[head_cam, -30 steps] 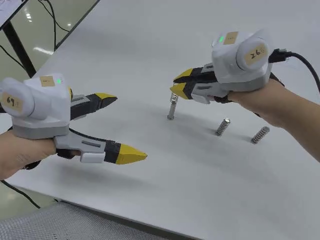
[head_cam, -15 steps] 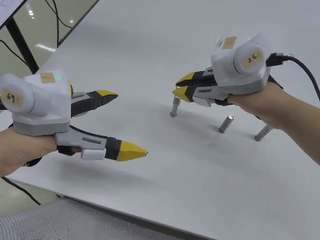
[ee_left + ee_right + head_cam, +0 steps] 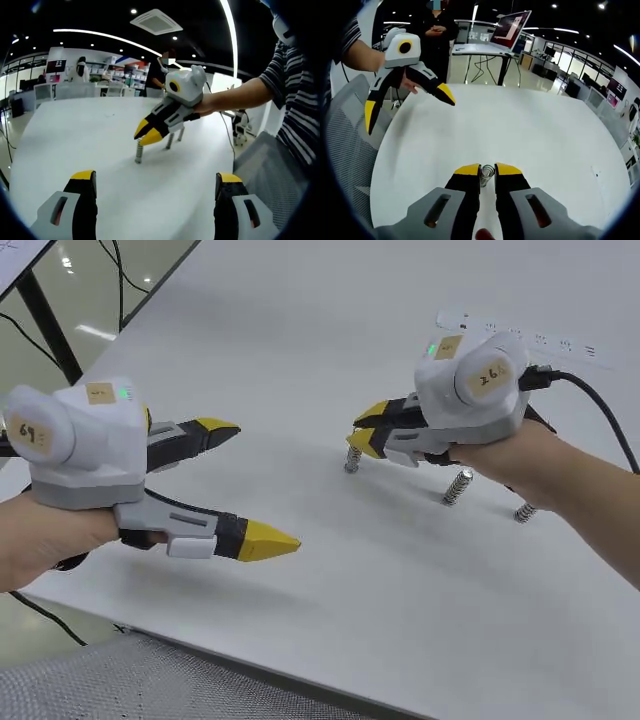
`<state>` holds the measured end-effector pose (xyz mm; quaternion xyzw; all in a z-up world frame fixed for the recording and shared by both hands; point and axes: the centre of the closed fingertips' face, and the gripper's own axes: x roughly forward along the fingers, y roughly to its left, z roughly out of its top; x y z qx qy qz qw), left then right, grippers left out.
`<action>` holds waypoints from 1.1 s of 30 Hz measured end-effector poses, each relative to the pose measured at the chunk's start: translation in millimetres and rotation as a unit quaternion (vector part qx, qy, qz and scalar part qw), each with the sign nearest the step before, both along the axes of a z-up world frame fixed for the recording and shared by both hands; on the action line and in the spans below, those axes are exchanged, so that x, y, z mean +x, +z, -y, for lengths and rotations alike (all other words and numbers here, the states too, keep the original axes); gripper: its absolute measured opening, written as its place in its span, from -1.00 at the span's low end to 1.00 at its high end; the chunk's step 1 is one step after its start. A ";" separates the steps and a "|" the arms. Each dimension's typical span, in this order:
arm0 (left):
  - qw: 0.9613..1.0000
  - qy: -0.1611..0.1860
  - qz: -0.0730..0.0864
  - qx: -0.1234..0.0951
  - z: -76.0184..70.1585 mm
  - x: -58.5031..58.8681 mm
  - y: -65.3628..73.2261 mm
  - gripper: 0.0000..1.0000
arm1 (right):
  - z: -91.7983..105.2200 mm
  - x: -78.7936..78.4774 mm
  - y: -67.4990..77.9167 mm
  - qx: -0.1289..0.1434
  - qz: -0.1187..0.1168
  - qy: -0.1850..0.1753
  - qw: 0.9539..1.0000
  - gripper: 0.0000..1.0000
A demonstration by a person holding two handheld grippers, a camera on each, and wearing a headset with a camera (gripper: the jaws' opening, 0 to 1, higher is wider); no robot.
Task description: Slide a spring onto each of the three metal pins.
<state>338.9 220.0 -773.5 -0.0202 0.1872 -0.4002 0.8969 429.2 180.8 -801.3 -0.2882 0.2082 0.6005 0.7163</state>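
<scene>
Right gripper (image 3: 366, 430): jaws narrow, pinched on the spring (image 3: 487, 172), which sits on the left pin (image 3: 352, 462). Left gripper (image 3: 247, 482): jaws wide, holding nothing, hovering above the white table (image 3: 300, 320), well apart from the pins. Two more pins stand right of it: the middle pin (image 3: 458, 486) carries a spring, and so does the far pin (image 3: 524, 511), partly hidden behind the right hand (image 3: 510, 455).
</scene>
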 end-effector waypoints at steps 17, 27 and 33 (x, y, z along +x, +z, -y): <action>1.000 -0.003 -0.001 0.001 2.5 1.3 0.8 0.91 | 4.4 -6.0 -14.1 -0.013 -0.017 -0.001 1.000 -0.83; 1.000 -0.012 -0.001 0.008 8.5 3.8 6.5 0.91 | 5.6 -2.8 11.7 0.040 -0.030 -0.033 0.998 -0.66; 1.000 -0.017 0.007 0.008 14.4 10.8 15.7 0.92 | 19.5 -9.8 26.5 0.068 -0.031 -0.046 0.996 -0.58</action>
